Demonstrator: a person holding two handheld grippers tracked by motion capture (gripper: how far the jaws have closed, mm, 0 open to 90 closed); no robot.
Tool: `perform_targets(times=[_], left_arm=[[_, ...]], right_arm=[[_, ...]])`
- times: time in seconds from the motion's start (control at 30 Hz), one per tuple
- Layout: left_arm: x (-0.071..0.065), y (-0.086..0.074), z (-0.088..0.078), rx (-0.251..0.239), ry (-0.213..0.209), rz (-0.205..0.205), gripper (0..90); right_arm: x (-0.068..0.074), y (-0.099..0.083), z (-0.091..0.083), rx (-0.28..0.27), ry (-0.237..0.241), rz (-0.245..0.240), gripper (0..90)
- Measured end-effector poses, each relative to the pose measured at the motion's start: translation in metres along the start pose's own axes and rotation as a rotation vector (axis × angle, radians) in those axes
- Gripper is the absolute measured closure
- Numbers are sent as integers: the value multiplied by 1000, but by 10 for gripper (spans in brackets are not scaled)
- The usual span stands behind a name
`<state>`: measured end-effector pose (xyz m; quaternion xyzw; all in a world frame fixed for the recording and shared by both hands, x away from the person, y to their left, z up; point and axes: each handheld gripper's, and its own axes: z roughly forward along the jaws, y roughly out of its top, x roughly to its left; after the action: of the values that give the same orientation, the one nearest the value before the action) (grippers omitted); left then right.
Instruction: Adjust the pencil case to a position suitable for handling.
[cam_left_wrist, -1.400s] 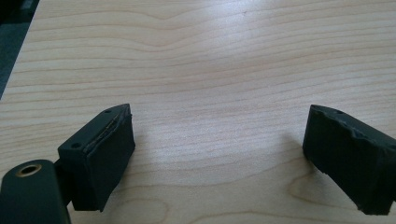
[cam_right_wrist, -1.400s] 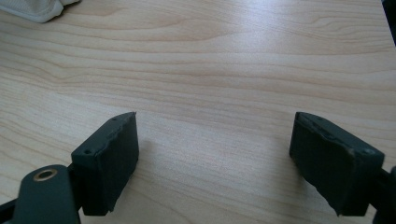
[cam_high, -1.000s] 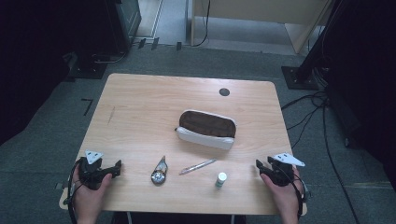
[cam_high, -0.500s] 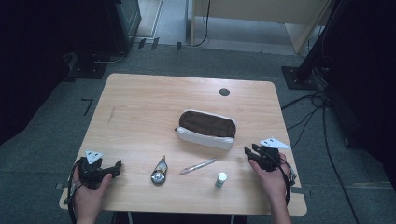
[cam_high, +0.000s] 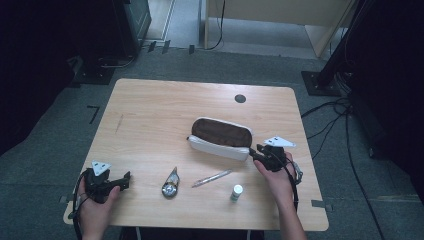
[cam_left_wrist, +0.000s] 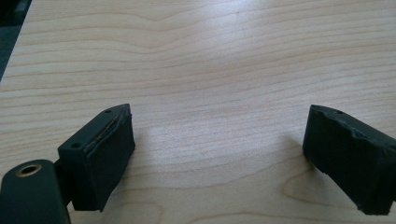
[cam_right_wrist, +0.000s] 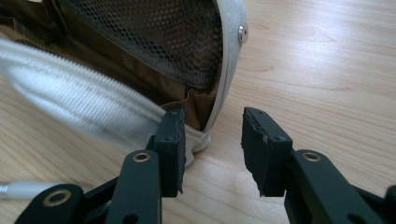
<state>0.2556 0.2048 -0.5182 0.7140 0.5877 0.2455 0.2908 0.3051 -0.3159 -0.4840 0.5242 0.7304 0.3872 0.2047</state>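
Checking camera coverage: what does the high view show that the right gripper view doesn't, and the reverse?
High view alone: the left gripper, open and resting near the table's front left corner, plus a pen, a small bottle and a metal tool. Right gripper view alone: the pouch's mesh lining, its snap and zip edge. Both: the open pouch and the right gripper at its end, jaws apart with nothing pressed between them, having just been closing.

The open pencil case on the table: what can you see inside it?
Inside the pencil case show a brown lining and a black mesh pocket; no contents are visible. Its white front wall hides the bottom.
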Motion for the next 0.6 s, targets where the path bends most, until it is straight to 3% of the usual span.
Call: perform_targets(times=[0.37, 0.47, 0.53, 0.57, 0.6], left_arm=[[0, 0, 0, 1, -6, 7, 91], [0, 0, 0, 1, -7, 7, 91], [0, 0, 0, 1, -8, 9, 91], [0, 0, 0, -1, -9, 7, 91], [0, 0, 0, -1, -9, 7, 91]], right_arm=[[16, 6, 19, -6, -16, 17, 562], [20, 9, 22, 4, -7, 6, 561], [24, 12, 25, 13, 19, -5, 560], [26, 14, 27, 12, 55, -4, 565], [26, 14, 27, 12, 55, -4, 565]])
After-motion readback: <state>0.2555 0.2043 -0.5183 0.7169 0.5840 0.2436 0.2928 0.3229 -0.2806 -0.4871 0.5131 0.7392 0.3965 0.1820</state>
